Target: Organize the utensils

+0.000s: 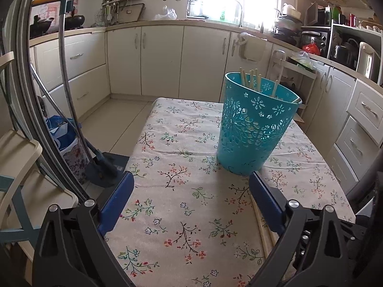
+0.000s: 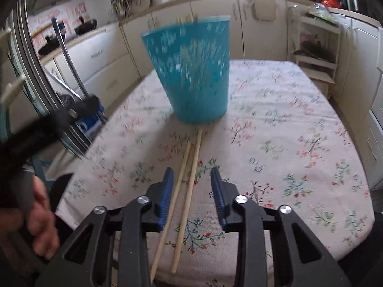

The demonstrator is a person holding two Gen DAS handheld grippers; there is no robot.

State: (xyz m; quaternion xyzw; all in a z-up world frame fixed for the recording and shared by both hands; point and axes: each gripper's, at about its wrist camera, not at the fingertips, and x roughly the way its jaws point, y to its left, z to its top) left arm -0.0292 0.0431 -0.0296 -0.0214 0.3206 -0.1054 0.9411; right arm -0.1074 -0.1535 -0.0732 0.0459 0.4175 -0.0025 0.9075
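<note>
A teal perforated holder [image 1: 256, 124] stands upright on the floral tablecloth [image 1: 182, 148] with several wooden chopsticks [image 1: 251, 79] sticking out of it. It also shows, blurred, in the right wrist view [image 2: 191, 71]. Two loose chopsticks [image 2: 185, 186] lie side by side on the cloth, running from the holder's base toward me. My right gripper [image 2: 192, 179] is open and empty, its jaws on either side of the two chopsticks. My left gripper [image 1: 191, 184] is wide open and empty, in front of the holder; the loose chopsticks [image 1: 262, 234] lie by its right finger.
Cream kitchen cabinets [image 1: 162, 59] surround the table. A mop and blue bucket [image 1: 69, 138] stand on the floor at the left. A white shelf rack [image 2: 316, 47] stands beyond the table's far right corner. The table's left edge [image 1: 141, 134] is close to my left gripper.
</note>
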